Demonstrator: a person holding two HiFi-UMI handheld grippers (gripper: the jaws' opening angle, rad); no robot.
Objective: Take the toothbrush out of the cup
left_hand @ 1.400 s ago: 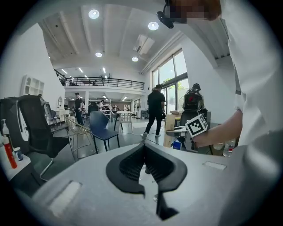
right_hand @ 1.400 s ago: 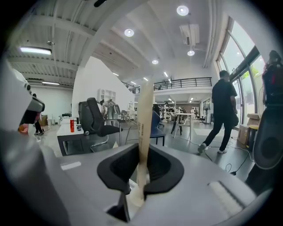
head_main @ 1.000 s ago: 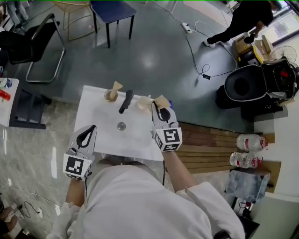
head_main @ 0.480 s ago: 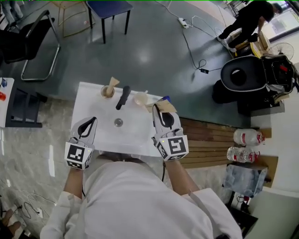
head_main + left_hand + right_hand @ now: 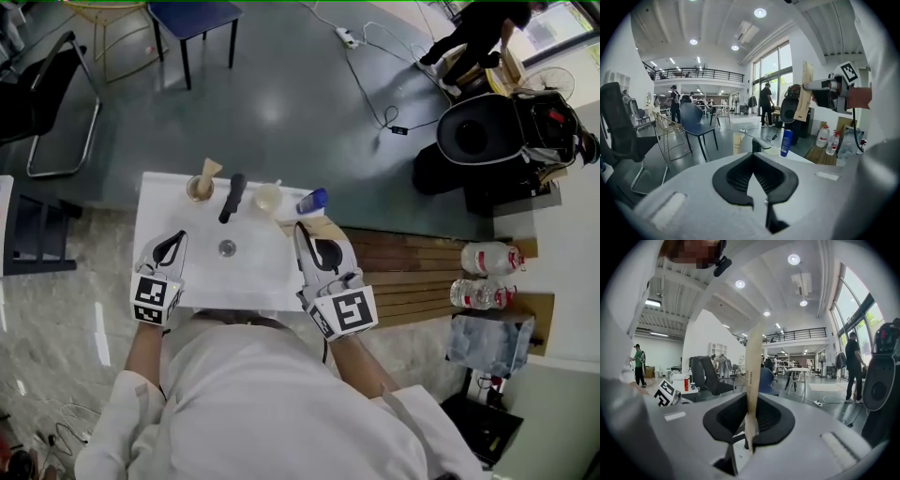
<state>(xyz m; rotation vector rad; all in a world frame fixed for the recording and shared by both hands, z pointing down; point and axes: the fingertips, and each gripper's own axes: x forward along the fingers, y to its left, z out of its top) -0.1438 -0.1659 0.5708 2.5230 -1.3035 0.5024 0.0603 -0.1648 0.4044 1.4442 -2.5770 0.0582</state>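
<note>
A tan flat toothbrush pack (image 5: 320,228) stands upright between the jaws of my right gripper (image 5: 313,234), which is shut on it above the table's right edge. The same pack (image 5: 752,380) rises through the jaws in the right gripper view, and the left gripper view shows it (image 5: 805,91) held high. The pale cup (image 5: 268,198) beside it is empty. A second brown cup (image 5: 198,188) at the far left holds another tan pack (image 5: 210,169). My left gripper (image 5: 172,249) is shut on nothing at the table's near left edge.
On the white table (image 5: 178,277) lie a black handle-like object (image 5: 232,197), a blue bottle (image 5: 313,201) and a small round metal piece (image 5: 226,247). A wooden platform (image 5: 403,272) adjoins on the right. Chairs (image 5: 192,19) and a person (image 5: 473,33) stand beyond.
My right gripper has lifted the tan pack up and back from the pale cup toward me. My left gripper has sunk lower at the table's near left.
</note>
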